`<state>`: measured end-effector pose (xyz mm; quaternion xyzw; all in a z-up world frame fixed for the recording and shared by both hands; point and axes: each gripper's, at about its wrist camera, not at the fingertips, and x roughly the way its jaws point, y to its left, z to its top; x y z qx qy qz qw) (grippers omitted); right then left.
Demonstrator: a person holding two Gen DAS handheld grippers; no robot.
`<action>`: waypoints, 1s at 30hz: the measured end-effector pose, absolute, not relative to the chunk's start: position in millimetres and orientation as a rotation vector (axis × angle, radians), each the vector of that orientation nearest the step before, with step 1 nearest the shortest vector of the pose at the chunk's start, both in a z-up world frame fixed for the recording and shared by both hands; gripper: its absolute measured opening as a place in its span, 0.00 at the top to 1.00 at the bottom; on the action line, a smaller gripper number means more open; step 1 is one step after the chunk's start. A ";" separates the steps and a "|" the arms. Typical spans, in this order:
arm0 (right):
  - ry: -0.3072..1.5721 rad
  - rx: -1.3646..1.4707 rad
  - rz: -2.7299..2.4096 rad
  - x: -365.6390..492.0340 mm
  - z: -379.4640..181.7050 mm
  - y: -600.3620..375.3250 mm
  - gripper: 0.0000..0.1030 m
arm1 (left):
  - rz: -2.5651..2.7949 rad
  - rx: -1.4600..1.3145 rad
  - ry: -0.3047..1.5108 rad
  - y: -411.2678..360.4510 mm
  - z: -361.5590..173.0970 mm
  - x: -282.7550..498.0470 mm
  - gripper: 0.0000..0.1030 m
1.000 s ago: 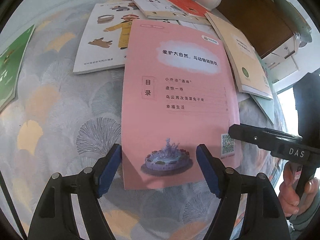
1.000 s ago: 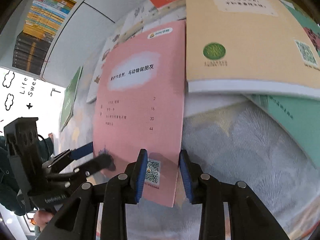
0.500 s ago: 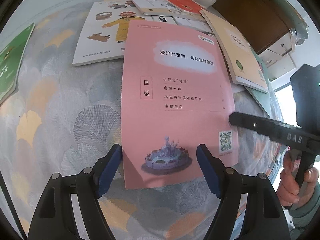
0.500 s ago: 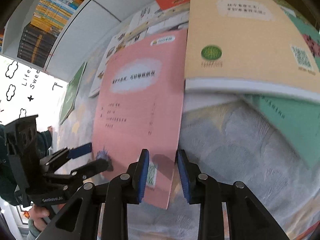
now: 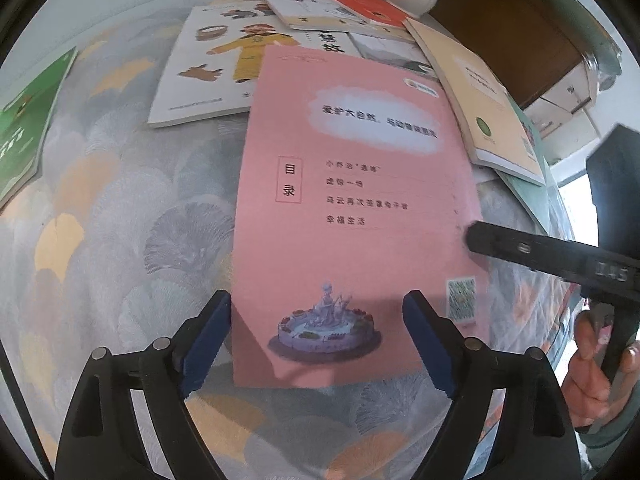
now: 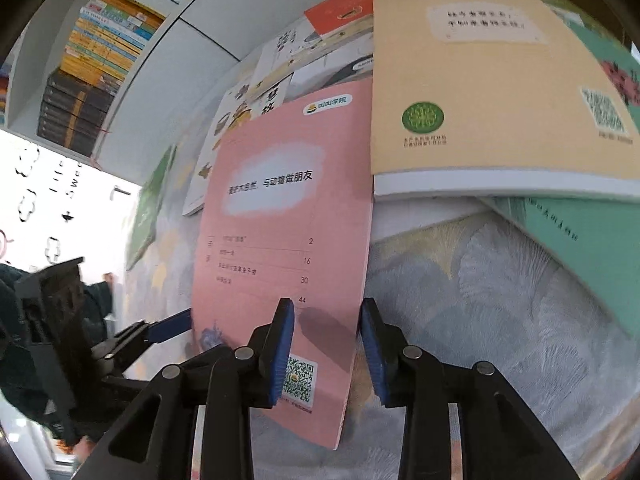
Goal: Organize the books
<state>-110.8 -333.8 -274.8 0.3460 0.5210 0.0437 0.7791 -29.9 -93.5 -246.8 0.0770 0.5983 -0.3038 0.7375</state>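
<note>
A: Two grippers, one thin pink book lying flat on the cloth-covered table. The cloth is pale, with a printed fan-leaf pattern in grey and yellow.

B: Book material?

A: Soft matte paper cover, rectangular, with a white cloud-shaped title patch, a contents list, a purple fountain drawing and a QR code at the near right corner.

B: Left gripper?

A: Black plastic arms with blue ribbed pads. The jaws have just been opening and stand wide; the book's near edge lies between them, but neither pad presses it. It holds nothing.

B: Right gripper?

A: Same build. The jaws have opened slightly and sit fairly narrow, straddling the book's right edge near the QR code. There is a gap on both sides, with the left pad over the cover, and no clamp is visible. A hand grips its handle in the left wrist view.

B: Neighbours?

A: A cream book overlaps a teal book just right of the pink one. A white picture book is partly tucked under the pink book's far corner, a green book lies far left, and stacked books on a shelf are behind.
</note>
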 end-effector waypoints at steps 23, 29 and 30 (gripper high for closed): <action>1.025 0.374 0.151 -93.3 -188.6 -253.3 0.84 | -0.755 -0.045 1.344 -51.2 -229.9 -25.9 0.18; 1.011 0.247 0.135 -93.7 -170.1 -227.4 0.84 | -0.734 -0.076 1.350 -32.4 -219.8 -16.1 0.18; 1.014 0.241 0.137 -90.5 -167.5 -225.7 0.84 | -0.730 -0.066 1.345 -30.6 -218.1 -14.1 0.18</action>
